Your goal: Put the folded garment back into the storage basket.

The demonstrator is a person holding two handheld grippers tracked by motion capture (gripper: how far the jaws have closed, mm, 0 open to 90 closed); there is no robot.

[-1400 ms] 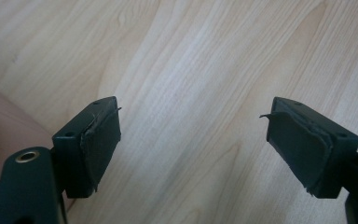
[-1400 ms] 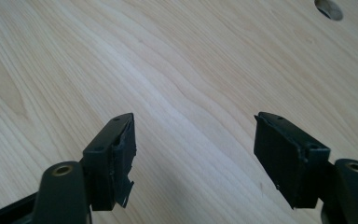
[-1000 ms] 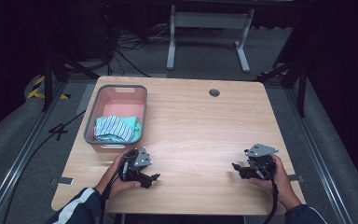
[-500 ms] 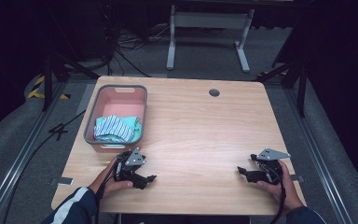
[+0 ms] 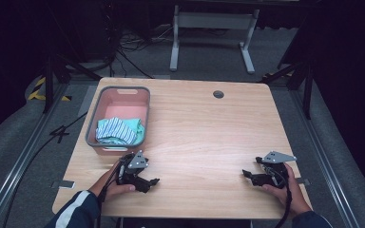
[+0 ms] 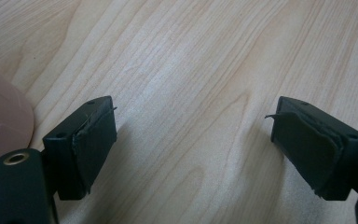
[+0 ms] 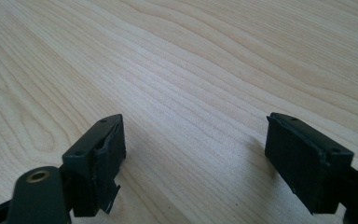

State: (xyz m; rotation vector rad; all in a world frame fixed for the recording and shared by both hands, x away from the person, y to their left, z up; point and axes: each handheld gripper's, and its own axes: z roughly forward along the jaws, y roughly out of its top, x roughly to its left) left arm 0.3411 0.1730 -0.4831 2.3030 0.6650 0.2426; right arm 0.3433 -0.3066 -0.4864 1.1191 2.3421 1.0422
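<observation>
A pink basket with a grey rim (image 5: 93, 118) stands at the table's left side and holds striped and teal cloths (image 5: 120, 130). Just in front of it, near the front edge, my left gripper (image 5: 151, 184) rests low over the wood, open, nothing between its jaws. Its own view puts the left gripper (image 6: 193, 140) over bare wood, with the basket's pink corner (image 6: 0, 116) at the left. My right gripper (image 5: 247, 175) sits at the front right of the table, open and empty. The right gripper (image 7: 193, 149) looks along bare wood grain.
The wooden table (image 5: 209, 133) has a round cable hole (image 5: 218, 94) near its back edge. Beyond it stands a white metal frame (image 5: 211, 33) on grey floor, with cables (image 5: 123, 42) at the back left. Rails run along both sides of the table.
Both hands have drawn back toward the front edge and lowered. The right gripper has shifted right and nearer the table's edge; the left moved slightly toward the person.
</observation>
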